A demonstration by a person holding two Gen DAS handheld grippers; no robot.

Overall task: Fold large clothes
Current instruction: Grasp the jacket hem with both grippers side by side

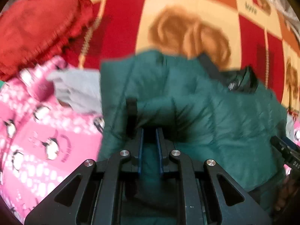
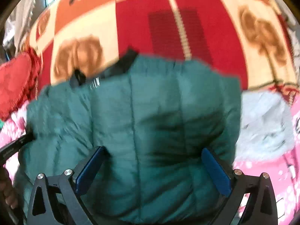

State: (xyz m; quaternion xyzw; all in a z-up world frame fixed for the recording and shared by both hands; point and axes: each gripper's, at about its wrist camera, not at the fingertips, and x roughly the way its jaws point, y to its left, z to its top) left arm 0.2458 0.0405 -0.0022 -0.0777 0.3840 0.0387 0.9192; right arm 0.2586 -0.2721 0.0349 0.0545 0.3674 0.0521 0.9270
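Observation:
A green quilted puffer jacket with a dark collar lies bunched on a patterned blanket; it fills the middle of the right wrist view too. My left gripper is shut on a fold of the jacket, the blue pads pinching green fabric. My right gripper is open wide, its blue pads on either side of the jacket's bulk, holding nothing. The right gripper's tip shows at the right edge of the left wrist view, and the left gripper's tip shows at the left edge of the right wrist view.
A red, cream and orange blanket covers the surface. A red frilled cushion lies at the left. A pink printed cloth and a grey garment lie beside the jacket; the grey garment shows at the right in the right wrist view.

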